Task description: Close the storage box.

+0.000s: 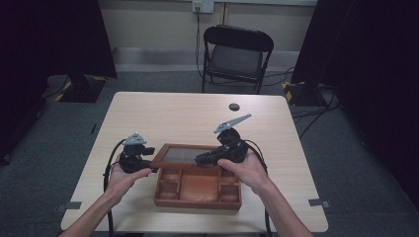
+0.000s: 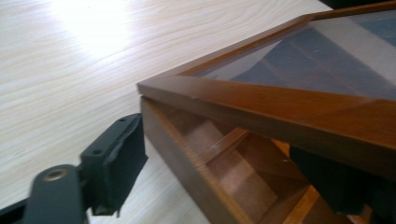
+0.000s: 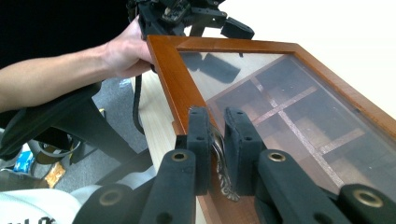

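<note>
Now your right gripper (image 3: 218, 154) pinches the metal clasp (image 3: 220, 161) on the glass lid (image 1: 182, 156), lifting it, while your left gripper (image 2: 224, 172), jaws spread, steadies the wooden box (image 1: 197, 190) near the tabletop's front edge.

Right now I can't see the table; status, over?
Right hand-held gripper shut on metal handle, glass lid partly raised. Left hand-held gripper open, straddling wooden box wall.

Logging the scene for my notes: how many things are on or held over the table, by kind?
Wooden box with glass lid: 1
Grippers: 2, left gripper, right gripper
Small dark round thing: 1
Total: 4
</note>
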`<state>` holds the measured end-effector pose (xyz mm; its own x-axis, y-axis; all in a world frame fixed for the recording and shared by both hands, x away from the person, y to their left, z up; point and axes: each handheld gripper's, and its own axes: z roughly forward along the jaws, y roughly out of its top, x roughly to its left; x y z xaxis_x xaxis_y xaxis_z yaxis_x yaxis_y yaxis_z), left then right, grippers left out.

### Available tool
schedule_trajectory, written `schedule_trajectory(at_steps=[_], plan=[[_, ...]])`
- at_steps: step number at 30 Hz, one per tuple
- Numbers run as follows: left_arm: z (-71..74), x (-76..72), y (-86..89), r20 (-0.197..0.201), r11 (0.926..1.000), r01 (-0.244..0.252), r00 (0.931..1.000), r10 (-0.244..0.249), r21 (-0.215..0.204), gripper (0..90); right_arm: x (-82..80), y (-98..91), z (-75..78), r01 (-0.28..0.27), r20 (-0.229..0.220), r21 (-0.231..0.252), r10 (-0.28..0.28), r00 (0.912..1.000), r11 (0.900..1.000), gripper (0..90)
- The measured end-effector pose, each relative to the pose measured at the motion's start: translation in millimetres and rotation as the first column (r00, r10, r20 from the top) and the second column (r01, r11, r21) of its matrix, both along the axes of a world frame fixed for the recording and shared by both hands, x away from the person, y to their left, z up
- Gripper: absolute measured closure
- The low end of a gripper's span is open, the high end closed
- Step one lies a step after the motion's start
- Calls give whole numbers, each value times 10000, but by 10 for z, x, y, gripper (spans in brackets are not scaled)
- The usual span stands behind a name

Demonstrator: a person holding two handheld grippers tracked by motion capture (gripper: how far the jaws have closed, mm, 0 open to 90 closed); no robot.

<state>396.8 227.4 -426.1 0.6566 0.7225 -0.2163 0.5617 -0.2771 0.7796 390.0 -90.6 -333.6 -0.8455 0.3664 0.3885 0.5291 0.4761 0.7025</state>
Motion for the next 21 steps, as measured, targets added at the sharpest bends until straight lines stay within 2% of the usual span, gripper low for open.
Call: schedule_trajectory(at_steps=[4,15,21], plan=[[-13,15,43,-96,9999,106,9999,-105,77,189,-27,-23,-33,-46,74,-141,47,10000,9999,816],[-39,52,187,-192,9990,-95,9998,104,442,190,-78,-77,-92,-271,229,-292,277,9994,9992,816],[-49,51,285,-266,9993,-311,9991,316,208,189,-159,-84,-159,-221,422,-406,238,9988,9989,814]])
